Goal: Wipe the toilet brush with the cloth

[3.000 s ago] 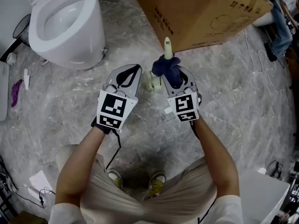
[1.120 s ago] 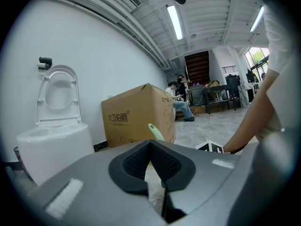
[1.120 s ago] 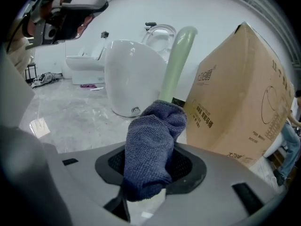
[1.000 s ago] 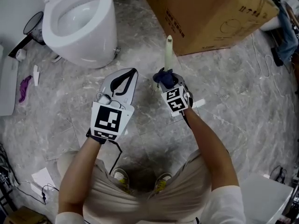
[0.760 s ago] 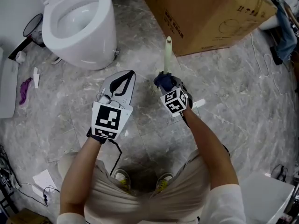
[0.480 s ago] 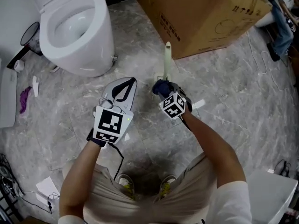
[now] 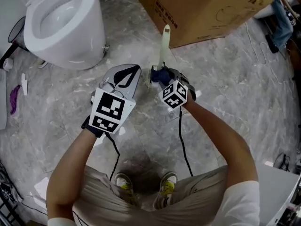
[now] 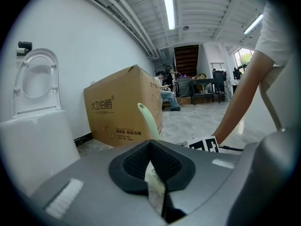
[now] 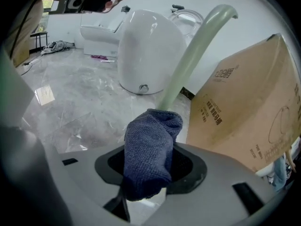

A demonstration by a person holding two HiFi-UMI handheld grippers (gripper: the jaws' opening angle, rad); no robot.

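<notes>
**Cloth pinched against the brush handle**

A white toilet [image 7: 61,22] stands at far left on the grey marbled floor [image 7: 235,93]. The left gripper [image 7: 135,68] hovers beside it, jaw tips pressed together. Just to its right rises the pale green toilet brush [image 7: 165,41], its handle slightly tilted. The right gripper [image 7: 165,77] pinches a dark blue cloth [image 9: 149,140], whose bunched end touches the lower handle. A cardboard box [image 7: 202,8] sits behind.

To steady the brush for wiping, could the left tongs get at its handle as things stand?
Probably yes: the handle stands bare above the cloth, close beside the left tongs, though these are shut and must open first.
</notes>
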